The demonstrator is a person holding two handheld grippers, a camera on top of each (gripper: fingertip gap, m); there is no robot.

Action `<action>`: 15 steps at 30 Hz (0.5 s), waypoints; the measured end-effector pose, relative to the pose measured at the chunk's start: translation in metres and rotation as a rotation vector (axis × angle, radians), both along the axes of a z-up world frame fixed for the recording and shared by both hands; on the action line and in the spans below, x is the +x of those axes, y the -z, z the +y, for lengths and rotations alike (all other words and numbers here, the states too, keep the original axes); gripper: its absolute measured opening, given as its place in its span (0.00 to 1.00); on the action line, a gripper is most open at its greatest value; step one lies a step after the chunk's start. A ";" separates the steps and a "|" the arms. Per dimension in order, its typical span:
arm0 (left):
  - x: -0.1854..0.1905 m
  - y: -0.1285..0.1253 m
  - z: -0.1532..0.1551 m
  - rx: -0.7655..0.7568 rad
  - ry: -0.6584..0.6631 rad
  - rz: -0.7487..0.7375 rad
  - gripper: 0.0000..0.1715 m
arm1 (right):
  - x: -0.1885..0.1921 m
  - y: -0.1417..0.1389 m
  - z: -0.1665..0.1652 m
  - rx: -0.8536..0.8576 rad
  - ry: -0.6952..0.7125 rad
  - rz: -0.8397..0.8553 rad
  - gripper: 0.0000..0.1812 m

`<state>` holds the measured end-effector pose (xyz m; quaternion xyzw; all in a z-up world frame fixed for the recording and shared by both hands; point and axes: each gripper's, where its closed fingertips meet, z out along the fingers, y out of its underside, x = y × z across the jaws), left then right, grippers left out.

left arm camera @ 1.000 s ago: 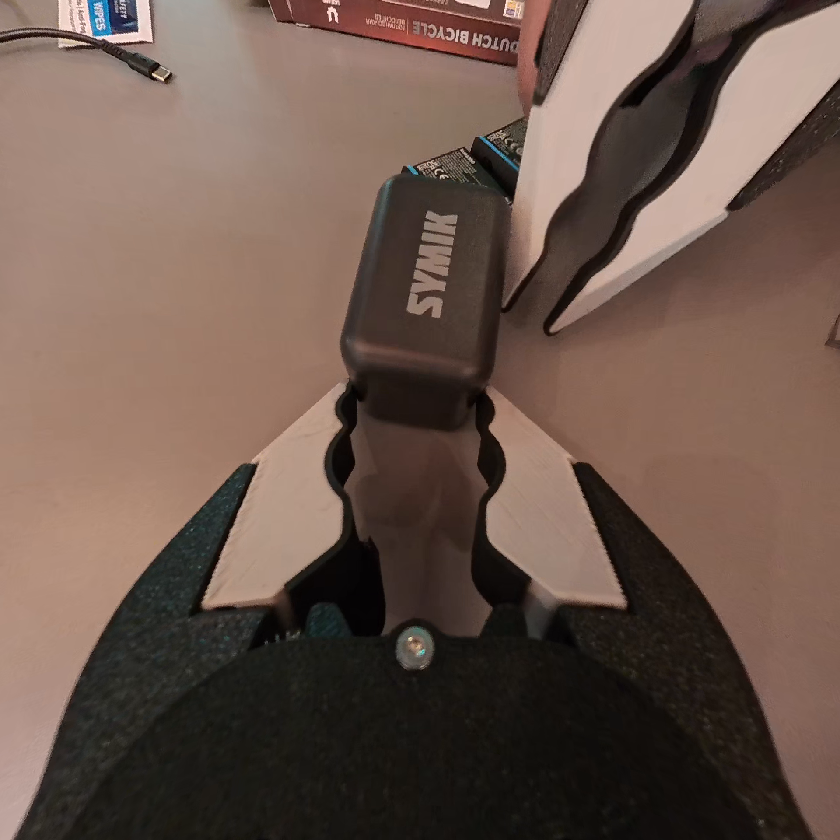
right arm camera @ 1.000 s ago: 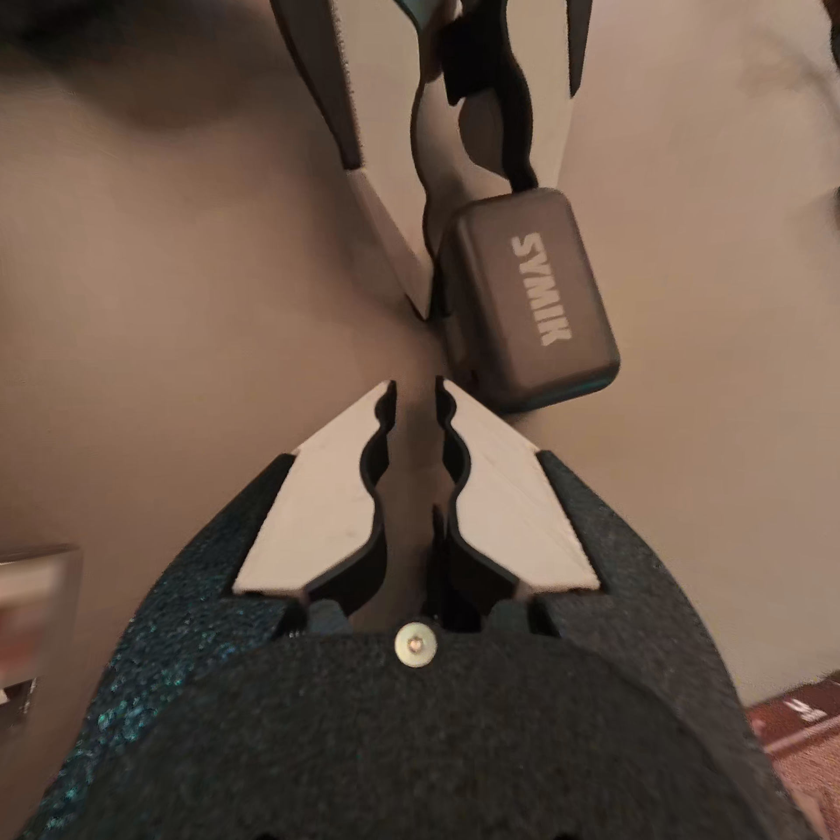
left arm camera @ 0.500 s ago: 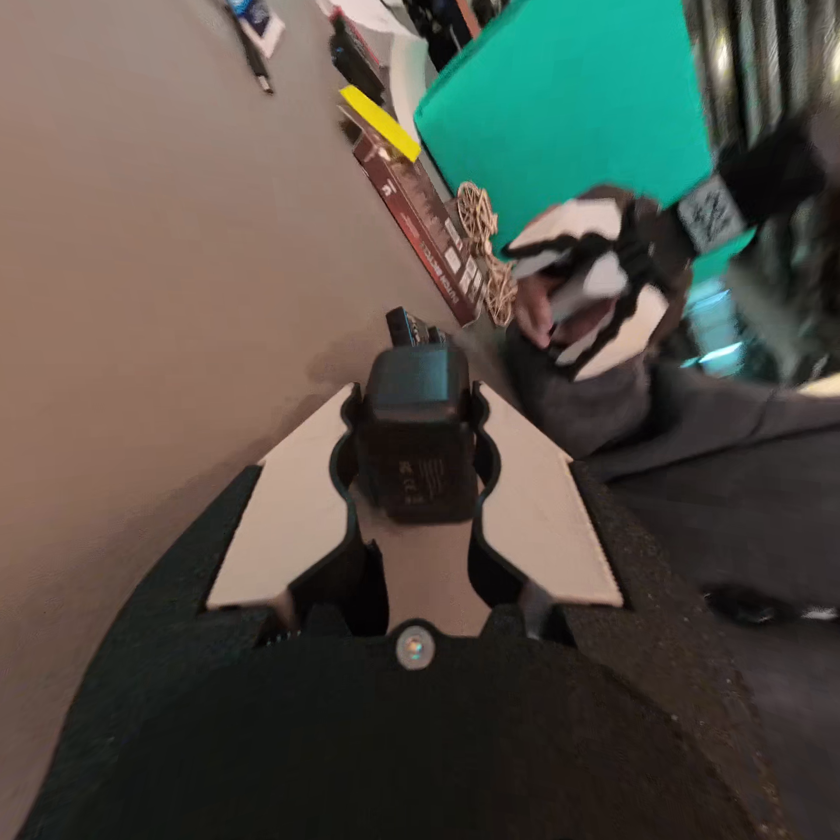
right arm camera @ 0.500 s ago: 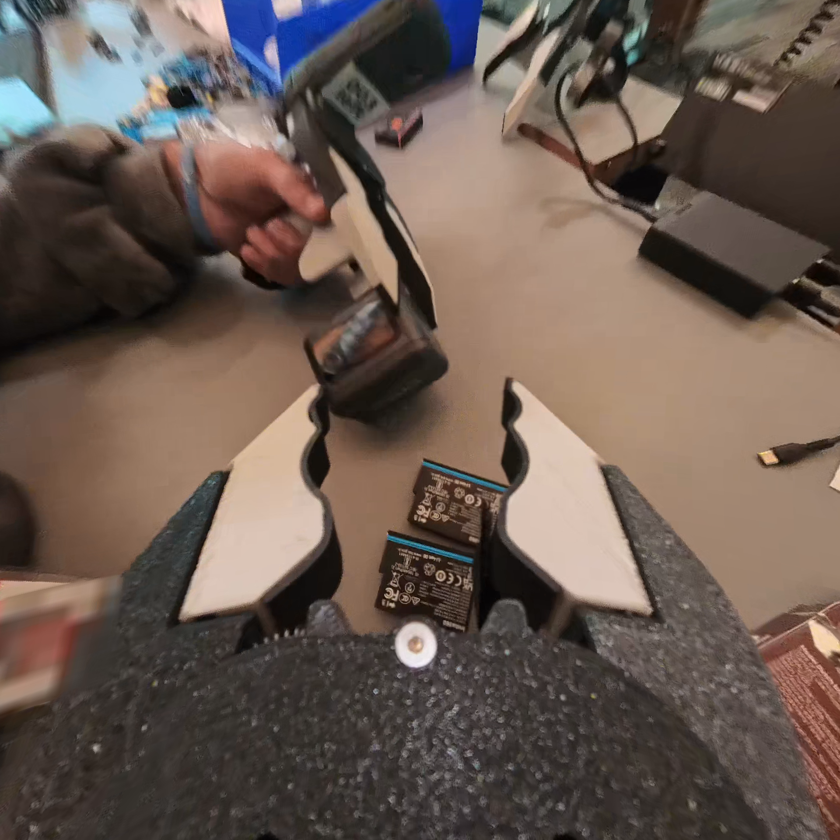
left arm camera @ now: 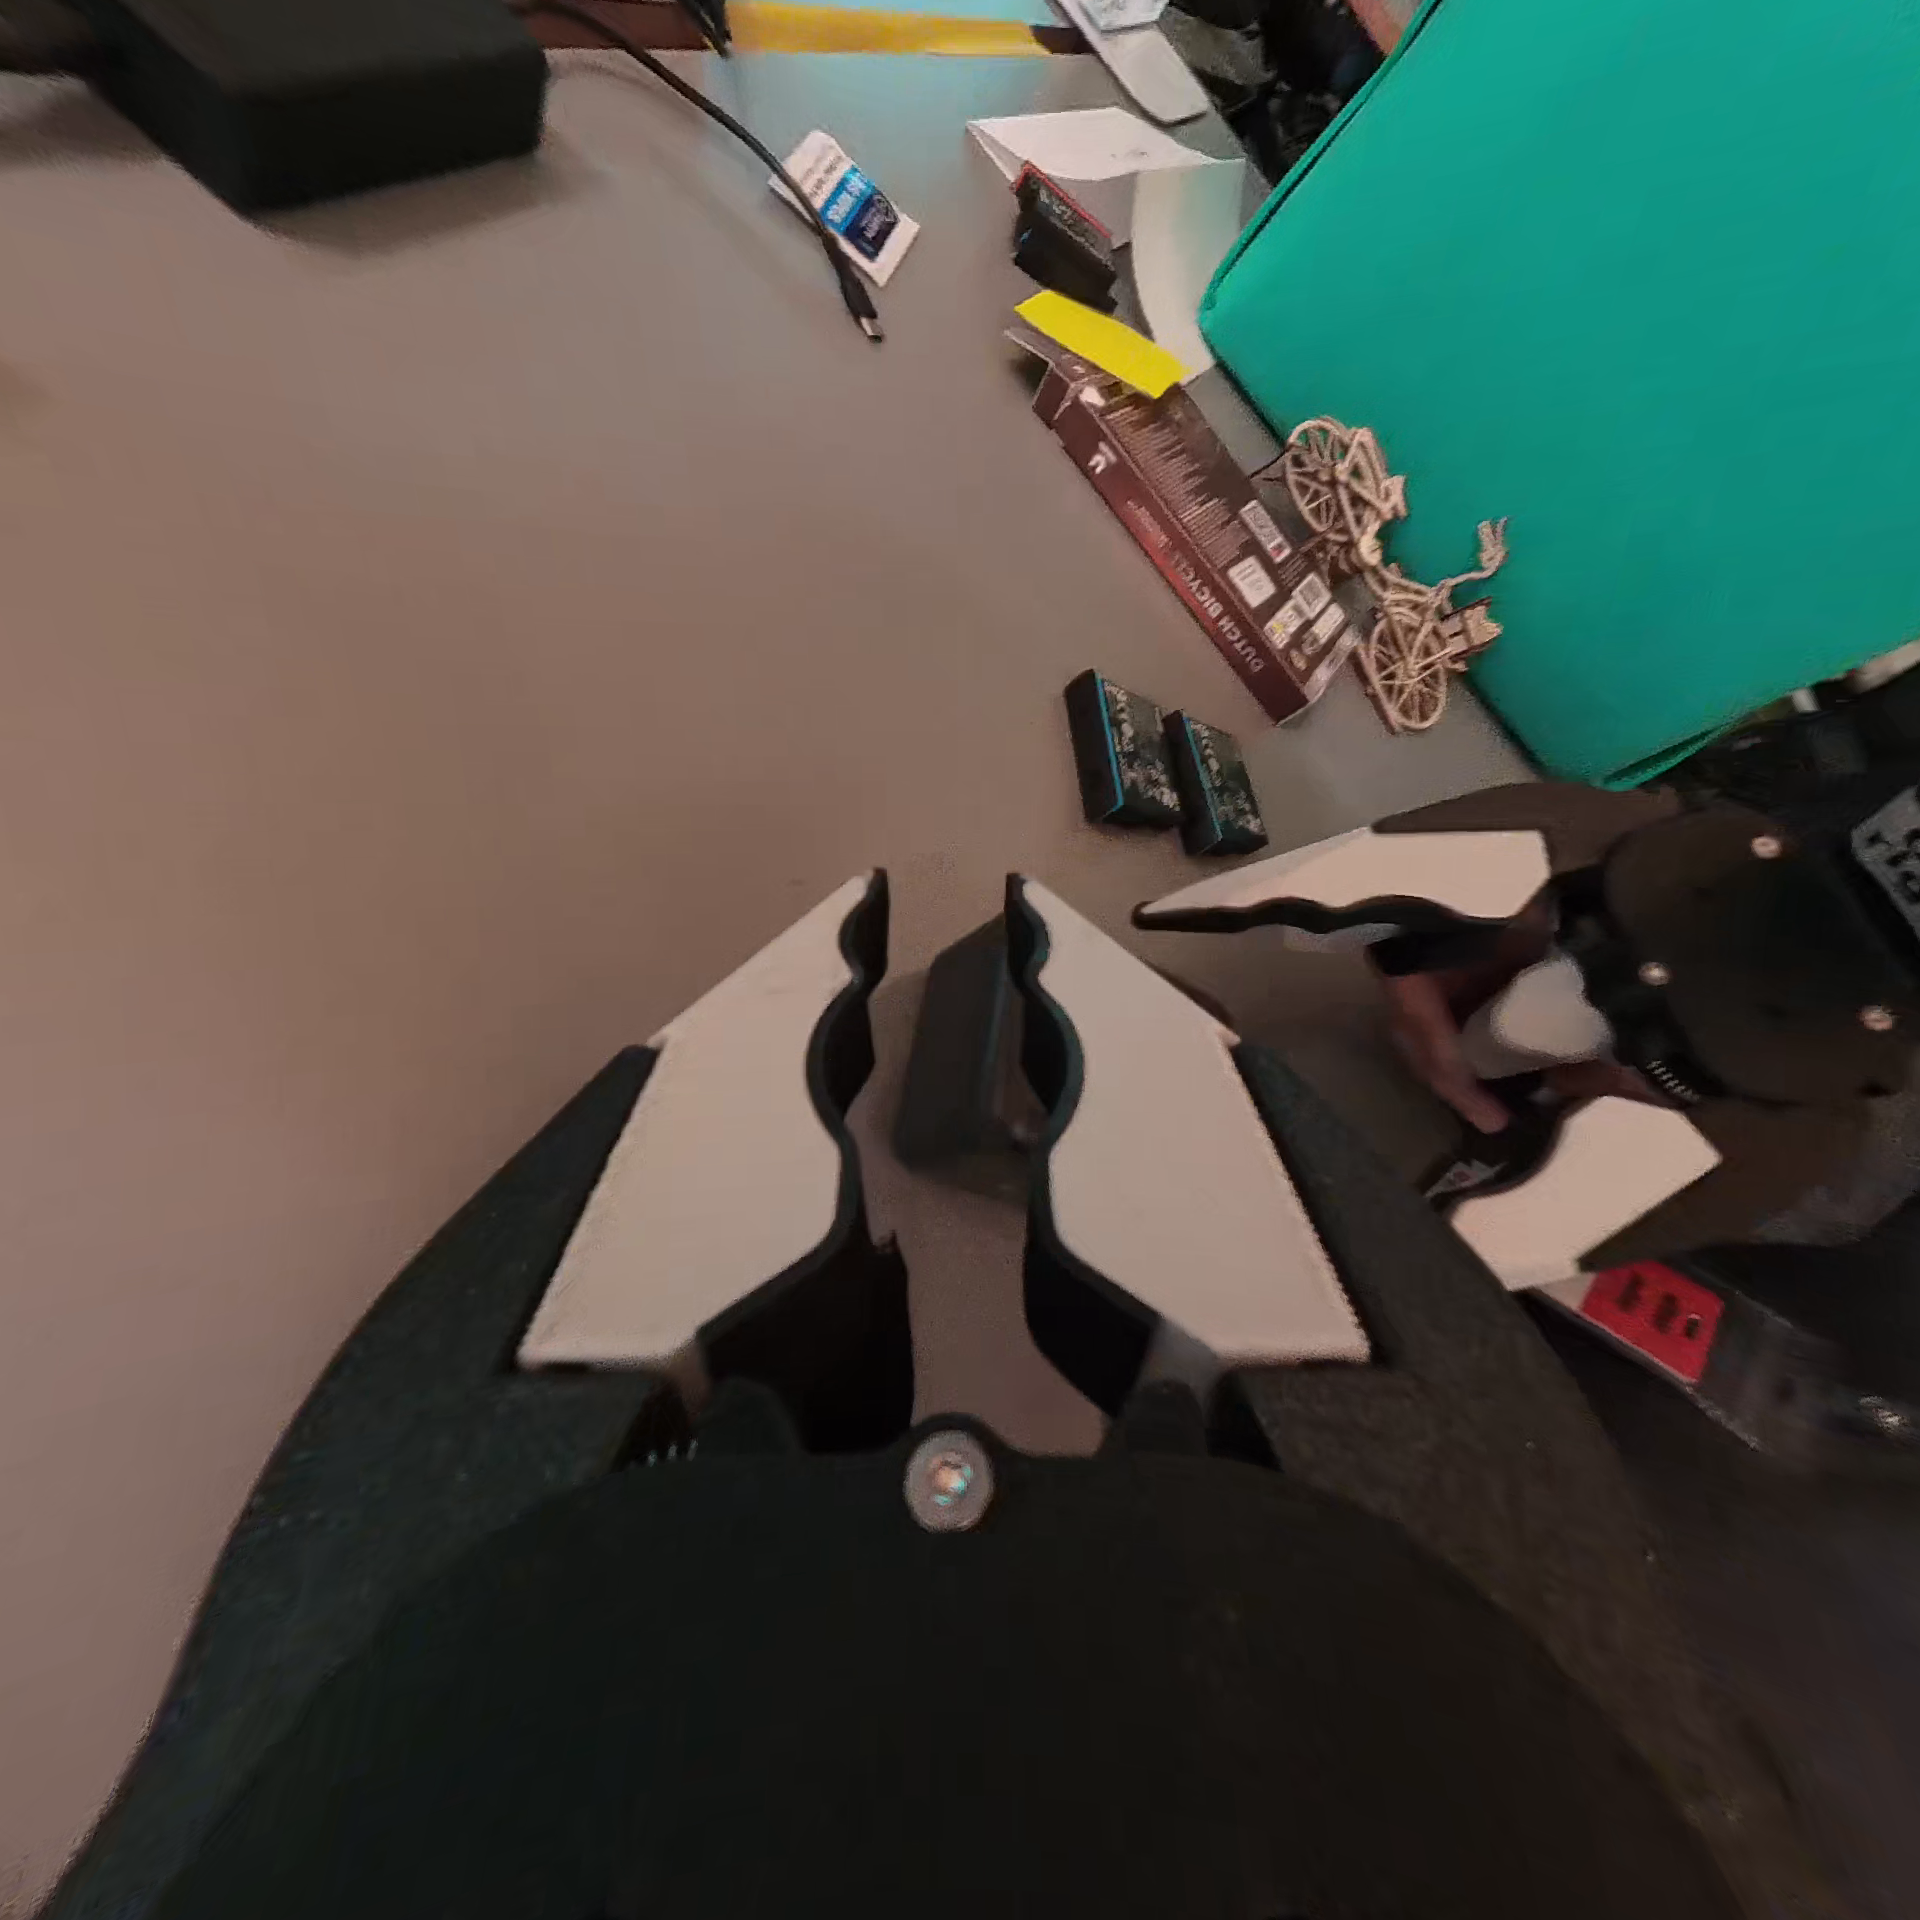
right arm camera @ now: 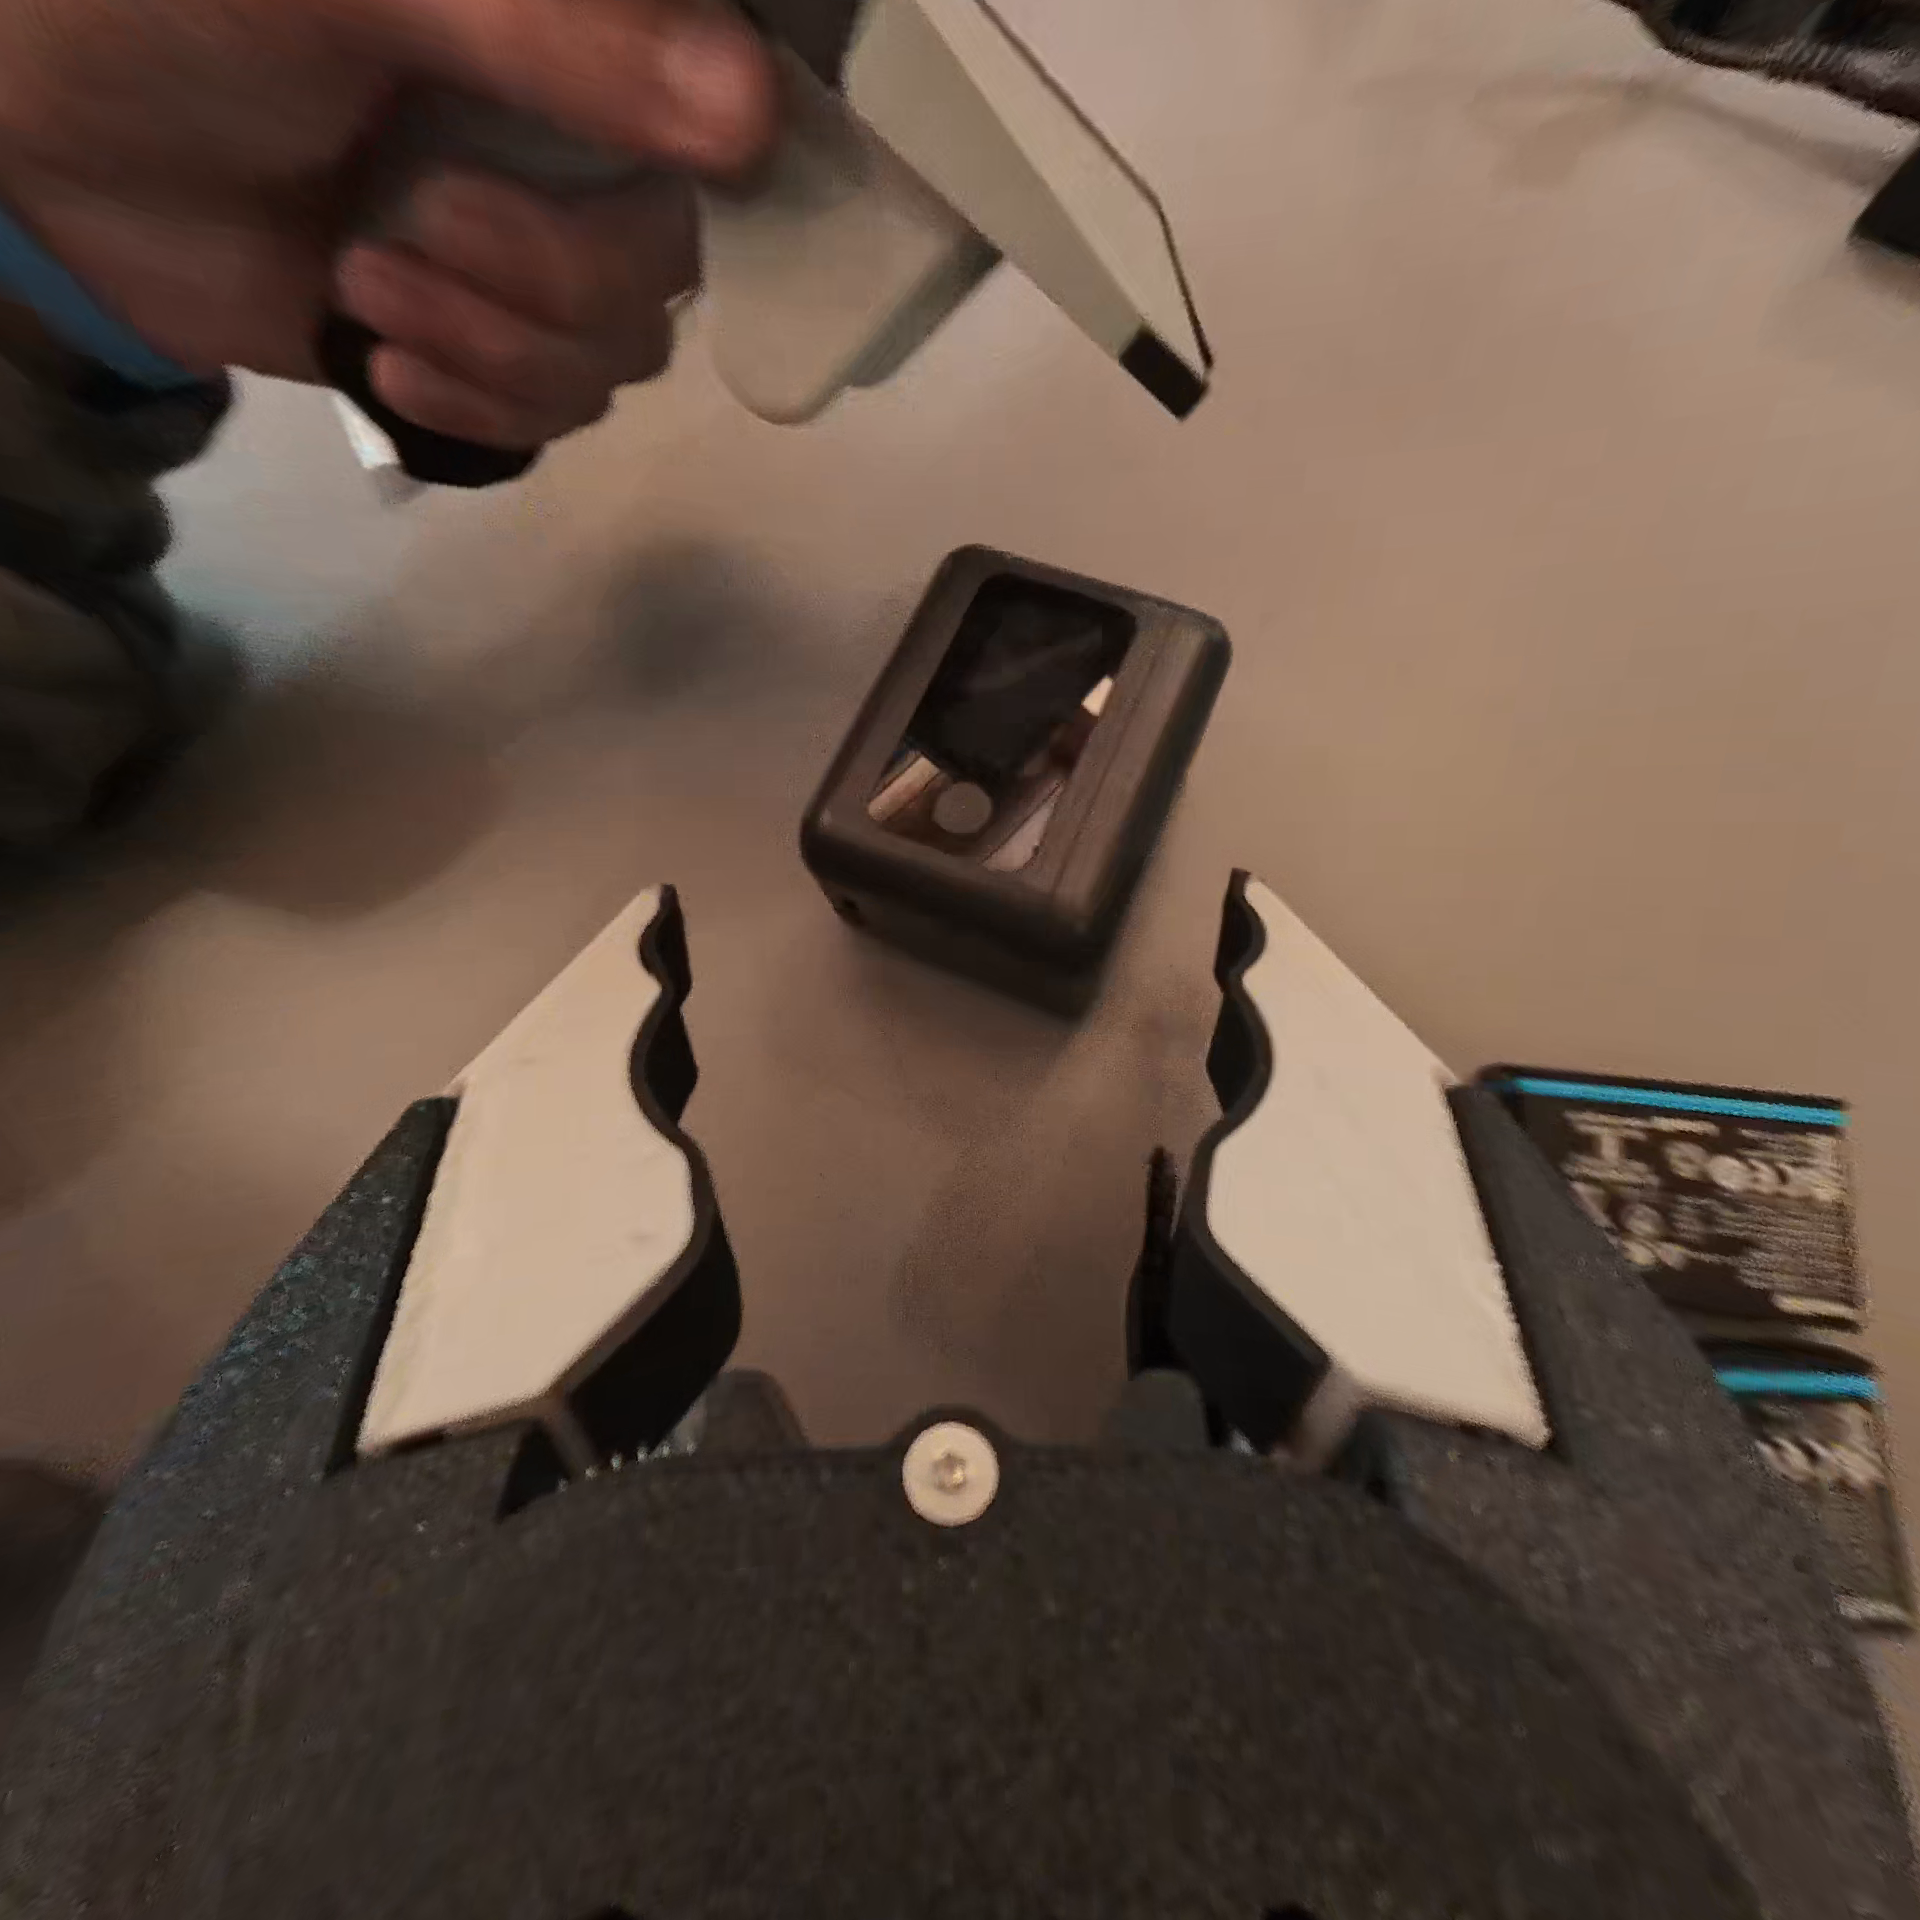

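Note:
A small dark grey box (right arm camera: pixel 1013 779) stands on the grey table (right arm camera: pixel 1455 623) with its open side up. In the left wrist view the box (left arm camera: pixel 956 1070) lies under and just beyond my fingers. My left gripper (left arm camera: pixel 945 883) hovers above it with the jaws nearly together and holds nothing. A hand holds that gripper, and one of its fingers (right arm camera: pixel 1039 187) shows in the right wrist view. My right gripper (right arm camera: pixel 951 894) is wide open and empty, its tips just short of the box. Two black batteries (right arm camera: pixel 1704 1205) lie beside its right finger.
The two batteries (left arm camera: pixel 1127 748) lie on the table near a brown carton (left arm camera: pixel 1195 520), a wooden bicycle model (left arm camera: pixel 1382 582) and a green panel (left arm camera: pixel 1610 364). A cable (left arm camera: pixel 790 187), a wipe packet (left arm camera: pixel 847 203) and a black case (left arm camera: pixel 312 94) lie farther off.
My left gripper lifted and turned the box, set it on the table open side up, let go and narrowed. My right gripper opened wide and now faces the box.

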<state>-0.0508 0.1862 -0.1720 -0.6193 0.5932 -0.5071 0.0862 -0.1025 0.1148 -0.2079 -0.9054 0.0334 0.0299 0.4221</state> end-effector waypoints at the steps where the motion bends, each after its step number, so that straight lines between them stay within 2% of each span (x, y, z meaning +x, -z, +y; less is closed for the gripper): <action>1: -0.004 -0.003 0.002 0.001 -0.015 -0.011 0.13 | 0.000 0.008 0.008 -0.014 0.014 -0.006 0.55; 3: -0.009 -0.010 0.004 -0.034 -0.034 -0.042 0.15 | 0.011 0.022 0.020 -0.044 0.032 -0.083 0.44; 5: -0.016 -0.015 0.006 -0.049 -0.039 -0.062 0.17 | 0.021 0.024 0.022 -0.071 0.024 -0.111 0.42; 8: -0.029 -0.019 0.010 -0.054 -0.048 -0.076 0.29 | 0.036 0.014 0.015 -0.046 -0.002 -0.001 0.42; 10: -0.037 -0.031 0.011 -0.132 -0.053 -0.097 0.35 | 0.044 -0.004 0.010 0.051 -0.026 0.233 0.41; 13: -0.048 -0.061 0.009 -0.311 -0.050 -0.166 0.40 | 0.058 -0.054 0.000 0.280 -0.062 0.788 0.41; 15: -0.054 -0.079 0.002 -0.430 -0.035 -0.203 0.41 | 0.066 -0.095 -0.014 0.451 -0.178 1.114 0.41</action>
